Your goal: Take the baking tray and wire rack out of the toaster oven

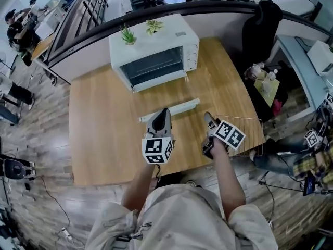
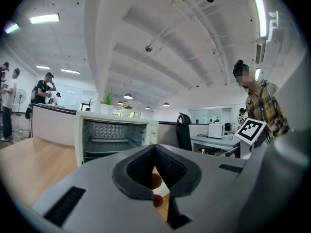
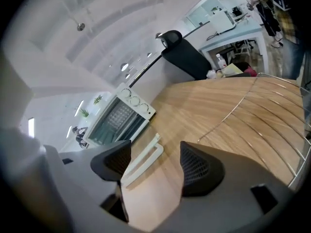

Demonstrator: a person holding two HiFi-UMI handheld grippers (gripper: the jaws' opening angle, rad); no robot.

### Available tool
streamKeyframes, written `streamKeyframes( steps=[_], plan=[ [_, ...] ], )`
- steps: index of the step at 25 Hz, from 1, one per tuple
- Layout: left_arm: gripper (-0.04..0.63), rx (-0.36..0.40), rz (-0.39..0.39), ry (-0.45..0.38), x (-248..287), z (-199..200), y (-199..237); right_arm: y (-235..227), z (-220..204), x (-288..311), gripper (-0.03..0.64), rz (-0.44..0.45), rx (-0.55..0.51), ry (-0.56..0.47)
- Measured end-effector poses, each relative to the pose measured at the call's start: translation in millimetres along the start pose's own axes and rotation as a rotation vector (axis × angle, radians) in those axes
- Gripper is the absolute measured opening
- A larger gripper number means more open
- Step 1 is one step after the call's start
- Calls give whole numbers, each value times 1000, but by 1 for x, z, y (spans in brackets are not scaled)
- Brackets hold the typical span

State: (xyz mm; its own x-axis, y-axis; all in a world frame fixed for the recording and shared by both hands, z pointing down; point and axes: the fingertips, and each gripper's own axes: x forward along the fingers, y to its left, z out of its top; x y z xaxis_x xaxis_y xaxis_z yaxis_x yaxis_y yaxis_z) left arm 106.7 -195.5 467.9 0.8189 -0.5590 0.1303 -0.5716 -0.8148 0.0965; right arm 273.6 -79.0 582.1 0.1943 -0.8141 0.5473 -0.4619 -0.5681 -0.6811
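Currently: wire rack (image 1: 251, 137) lies flat on the counter (image 1: 104, 129), just beside my right tongs (image 3: 154, 155) at their 3 o'clock, so it is already out. Right tongs wide, empty. Left tongs (image 2: 154, 147) closed on nothing, aimed at the oven (image 1: 153, 51). The oven sits at 12 o'clock, mouth toward me, well apart. A long white piece (image 1: 171, 109), probably the baking tray (unconfirmed), lies between tongs and oven, long axis 8 to 2 o'clock, broadside to me. Left tongs are nearer its middle, right tongs nearer its 2 o'clock end.
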Motion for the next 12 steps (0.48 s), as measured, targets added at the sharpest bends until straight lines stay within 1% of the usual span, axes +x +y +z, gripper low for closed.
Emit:
streamKeyframes(
  steps=[6,12],
  plan=[
    [15,-11,102,-24,-18,14,47,55,-3,28,330,97,-95,39],
    [14,-17,203,-40,-37,18,89,108,-16,53,327,205,-208,78]
  ],
)
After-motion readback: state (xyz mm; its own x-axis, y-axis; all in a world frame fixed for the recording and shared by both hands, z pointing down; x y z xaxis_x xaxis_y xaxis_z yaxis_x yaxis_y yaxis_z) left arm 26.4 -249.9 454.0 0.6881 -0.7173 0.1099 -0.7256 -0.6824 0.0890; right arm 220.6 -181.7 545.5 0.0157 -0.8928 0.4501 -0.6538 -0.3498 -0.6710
